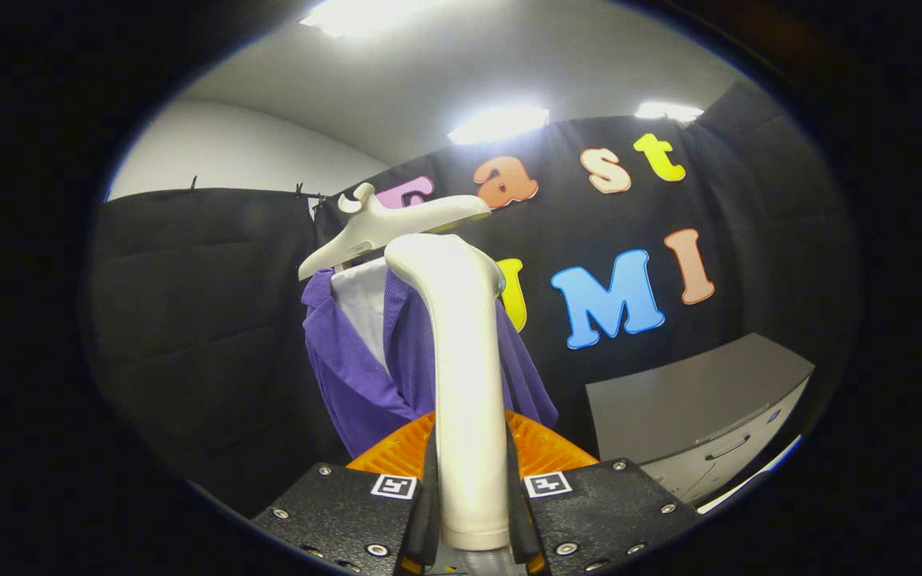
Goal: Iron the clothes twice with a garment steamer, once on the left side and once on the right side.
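My gripper is shut on the handle of a cream-white garment steamer, both fingers pressing its sides. The handle rises straight up between the fingers and its rounded head tips toward a purple garment. That garment has a white inner layer at the neck and hangs on a white hanger just beyond the steamer. The steamer head sits close in front of the garment's right half; contact cannot be told. An orange ribbed part shows just behind the handle, above the fingers.
A grey cabinet with a drawer handle stands to the right of the garment. Black cloth walls close in the booth behind and to the left. Bright ceiling lights shine overhead.
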`<state>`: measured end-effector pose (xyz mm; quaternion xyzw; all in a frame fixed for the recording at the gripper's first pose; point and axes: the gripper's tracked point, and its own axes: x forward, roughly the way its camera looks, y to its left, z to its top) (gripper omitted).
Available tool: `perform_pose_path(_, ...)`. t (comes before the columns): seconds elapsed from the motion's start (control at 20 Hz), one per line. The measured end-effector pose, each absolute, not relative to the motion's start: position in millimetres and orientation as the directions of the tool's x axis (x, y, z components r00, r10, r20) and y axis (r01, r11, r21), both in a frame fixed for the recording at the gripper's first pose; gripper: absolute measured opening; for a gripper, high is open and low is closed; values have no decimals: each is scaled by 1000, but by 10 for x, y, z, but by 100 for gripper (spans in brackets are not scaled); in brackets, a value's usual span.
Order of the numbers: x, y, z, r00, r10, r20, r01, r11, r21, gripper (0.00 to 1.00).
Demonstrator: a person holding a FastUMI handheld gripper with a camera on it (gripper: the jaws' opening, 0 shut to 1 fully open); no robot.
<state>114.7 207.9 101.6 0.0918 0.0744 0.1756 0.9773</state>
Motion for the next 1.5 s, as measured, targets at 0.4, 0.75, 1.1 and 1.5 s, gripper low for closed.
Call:
perform_pose_path(0.4, 1410, 2414, 835, 972, 237, 3, -237, 972, -7, 34)
perform_pose_path(0.75, 1578, 2595, 557, 982, 180, 62, -168, 973, -159, 35)
perform_pose_path(1.1, 1671, 2624, 344, 989, 146, 35, -134, 963, -232, 36)
perform_pose_path(1.5, 1520, 2579, 10, 987, 158, -25, -158, 947, -279, 36)
